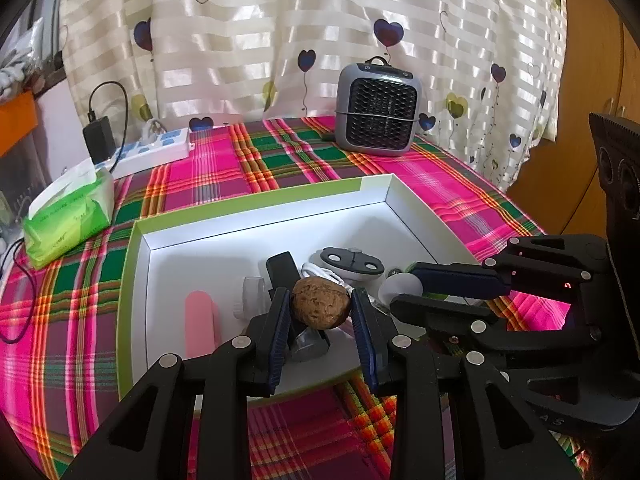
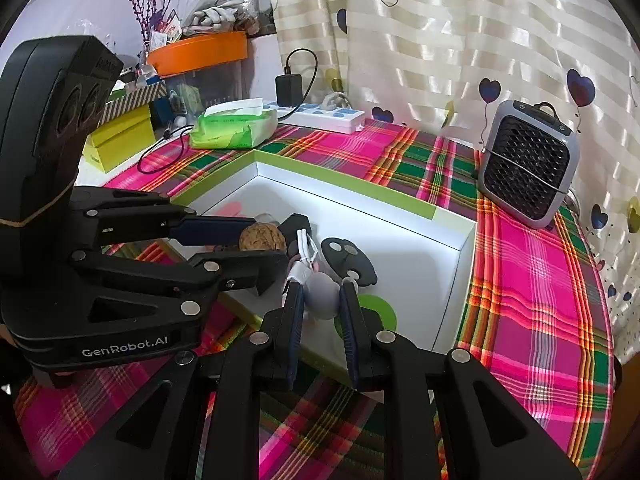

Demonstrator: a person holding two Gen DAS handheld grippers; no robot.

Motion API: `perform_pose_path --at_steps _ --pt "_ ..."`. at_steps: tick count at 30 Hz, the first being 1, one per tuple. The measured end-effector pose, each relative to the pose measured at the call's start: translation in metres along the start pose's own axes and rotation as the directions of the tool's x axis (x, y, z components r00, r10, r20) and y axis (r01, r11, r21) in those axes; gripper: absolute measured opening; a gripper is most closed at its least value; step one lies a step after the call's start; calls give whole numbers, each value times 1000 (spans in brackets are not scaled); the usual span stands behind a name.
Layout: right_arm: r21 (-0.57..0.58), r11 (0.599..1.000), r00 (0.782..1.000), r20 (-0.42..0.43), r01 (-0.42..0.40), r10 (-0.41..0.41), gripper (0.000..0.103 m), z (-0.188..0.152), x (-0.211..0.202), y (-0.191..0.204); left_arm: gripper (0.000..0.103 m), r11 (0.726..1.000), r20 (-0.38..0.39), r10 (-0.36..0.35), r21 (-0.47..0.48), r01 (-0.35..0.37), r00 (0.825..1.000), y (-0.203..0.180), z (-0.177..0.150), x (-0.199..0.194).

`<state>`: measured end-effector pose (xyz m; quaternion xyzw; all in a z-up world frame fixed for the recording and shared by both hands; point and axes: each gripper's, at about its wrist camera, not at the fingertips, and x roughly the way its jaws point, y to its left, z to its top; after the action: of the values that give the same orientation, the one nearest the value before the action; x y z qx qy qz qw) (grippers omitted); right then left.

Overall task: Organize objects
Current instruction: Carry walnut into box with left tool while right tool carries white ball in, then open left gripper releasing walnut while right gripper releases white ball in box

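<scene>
A shallow white box with a green rim [image 1: 256,204] lies on the plaid tablecloth; it also shows in the right wrist view [image 2: 360,184]. My left gripper [image 1: 320,308] is shut on a brown walnut [image 1: 320,307] and holds it above the box's near side; the walnut also shows in the right wrist view [image 2: 262,238]. My right gripper [image 2: 322,300] is shut on a small grey-white ball [image 2: 322,296] over the box's near corner. In the box lie a pink strip [image 1: 202,328], a black-and-white oval device [image 1: 352,262], a white cable [image 2: 306,250] and a black piece [image 1: 282,266].
A grey fan heater [image 1: 378,110] stands at the back of the table. A green tissue pack [image 1: 70,210], a white power strip [image 1: 156,150] and a black charger [image 1: 98,138] sit at the back left. Striped curtains hang behind. Shelf clutter [image 2: 192,56] lies left.
</scene>
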<state>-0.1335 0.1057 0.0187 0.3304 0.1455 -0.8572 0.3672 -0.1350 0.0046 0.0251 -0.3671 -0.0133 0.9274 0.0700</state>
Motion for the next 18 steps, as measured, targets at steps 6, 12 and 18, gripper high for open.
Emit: perform_pose_path --at_steps 6,12,18 --pt "-3 1000 1000 6 -6 6 19 -2 -1 -2 29 1000 1 1 21 -1 1000 -3 0 1" --pt "-11 1000 1000 14 16 -16 20 -4 -2 0 29 999 -5 0 40 0 1000 -5 -1 2" --pt "-28 999 999 22 30 -30 22 -5 -3 3 29 999 -3 -9 35 10 1000 -5 -3 0"
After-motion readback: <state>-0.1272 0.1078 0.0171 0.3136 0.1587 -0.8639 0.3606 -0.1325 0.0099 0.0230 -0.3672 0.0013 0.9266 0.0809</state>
